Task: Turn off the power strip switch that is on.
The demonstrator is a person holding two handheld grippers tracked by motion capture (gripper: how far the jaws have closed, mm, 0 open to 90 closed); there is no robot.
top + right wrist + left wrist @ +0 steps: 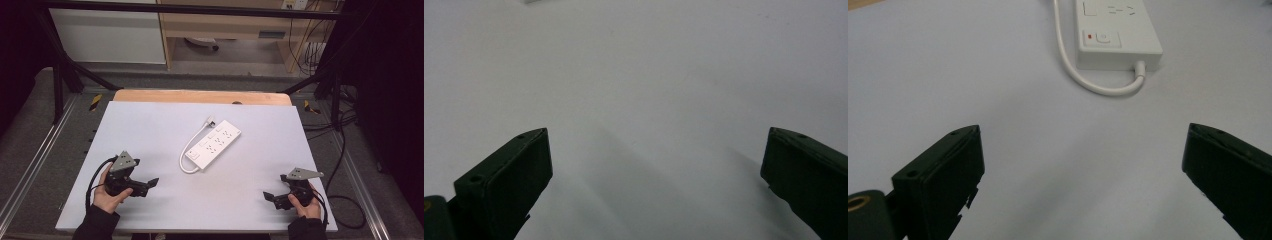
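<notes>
A white power strip [214, 143] lies at an angle in the middle of the white table top [150, 130], its white cable [189, 150] curling from the near end round to a plug [210, 120] at the far end. In the left gripper view the strip's switch end [1118, 35] and cable loop [1098, 87] lie ahead of the jaws. My left gripper [152, 184] is at the front left, open and empty, about a hand's width short of the strip. My right gripper [269, 197] is at the front right, open and empty, over bare table.
A wooden strip [200, 96] runs along the table's far edge. Black frame bars [65, 65] and metal rails [30, 165] flank the table. Cables [345, 150] trail on the floor at the right. A wooden cabinet [225, 25] stands beyond.
</notes>
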